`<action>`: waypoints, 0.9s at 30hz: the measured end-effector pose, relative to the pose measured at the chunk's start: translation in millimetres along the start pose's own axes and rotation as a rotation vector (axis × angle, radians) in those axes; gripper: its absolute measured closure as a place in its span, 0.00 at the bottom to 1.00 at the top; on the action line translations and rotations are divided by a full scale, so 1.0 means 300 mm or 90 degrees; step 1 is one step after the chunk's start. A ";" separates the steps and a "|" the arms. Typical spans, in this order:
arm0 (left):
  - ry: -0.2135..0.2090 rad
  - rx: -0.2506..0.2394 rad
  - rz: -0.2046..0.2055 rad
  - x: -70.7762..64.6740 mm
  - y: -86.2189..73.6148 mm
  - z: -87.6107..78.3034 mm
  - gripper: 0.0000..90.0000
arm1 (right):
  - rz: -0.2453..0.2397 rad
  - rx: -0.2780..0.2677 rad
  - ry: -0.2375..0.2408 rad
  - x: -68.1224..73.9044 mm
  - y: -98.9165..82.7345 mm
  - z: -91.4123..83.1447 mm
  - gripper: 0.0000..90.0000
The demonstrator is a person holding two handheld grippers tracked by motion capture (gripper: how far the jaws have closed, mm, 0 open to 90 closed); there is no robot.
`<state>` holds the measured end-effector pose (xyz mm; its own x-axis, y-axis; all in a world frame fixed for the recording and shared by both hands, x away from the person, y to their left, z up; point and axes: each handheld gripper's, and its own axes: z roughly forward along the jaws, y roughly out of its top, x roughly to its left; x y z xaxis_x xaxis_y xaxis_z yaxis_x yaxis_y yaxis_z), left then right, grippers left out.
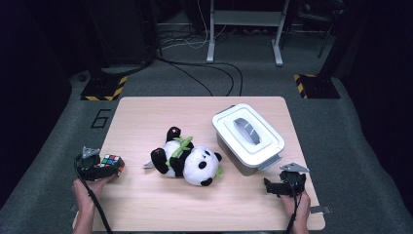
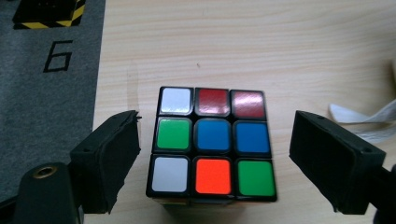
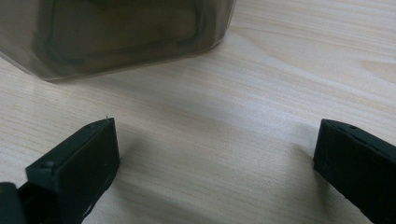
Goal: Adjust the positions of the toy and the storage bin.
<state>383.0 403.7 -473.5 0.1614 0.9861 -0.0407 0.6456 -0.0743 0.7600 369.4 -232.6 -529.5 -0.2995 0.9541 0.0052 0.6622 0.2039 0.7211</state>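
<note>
A: We have the left gripper point(image 1: 104, 170) low at the near left corner of the pale wooden table point(image 1: 146, 109), and its jaws stand apart on either side of the black-framed puzzle cube with coloured square stickers point(image 2: 212, 140).

B: Do the pads press on it?

A: No. In the left gripper view we see a strip of bare wood between each black pad and the cube's sides. The cube sits flat on the table, its top face showing white, red and red along the far row, green, blue and blue in the middle, white, orange and green nearest us.

B: And our right gripper point(image 3: 215, 158)?

A: It rests on the table at the near right edge, jaws wide apart with only wood grain between them. Just ahead of it we see the grey translucent wall of the lidded plastic box point(image 3: 116, 35).

B: In the high view that box point(image 1: 247, 137) wears a white lid with a curved grey handle, and it stands at an angle on the right half of the table.

A: Between cube and box lies the black-and-white plush panda with a green bamboo sprig point(image 1: 187, 158), on its back, well apart from both grippers.
</note>
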 end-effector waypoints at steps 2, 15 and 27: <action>-0.011 -0.023 0.008 -0.029 0.033 -0.034 0.16 | 0.000 0.000 0.000 0.000 0.000 0.000 0.00; -0.111 -0.057 0.105 -0.280 0.203 -0.113 0.10 | 0.000 0.000 0.000 0.000 0.000 0.000 0.00; -0.201 -0.065 0.203 -0.627 0.288 -0.059 0.15 | -0.001 0.000 0.001 0.000 0.000 0.000 0.00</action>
<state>395.1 214.5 -388.7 0.5698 0.8215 0.0227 0.4518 -0.3362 0.8264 369.3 -232.7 -529.5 -0.3008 0.9537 0.0050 0.6621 0.2050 0.7208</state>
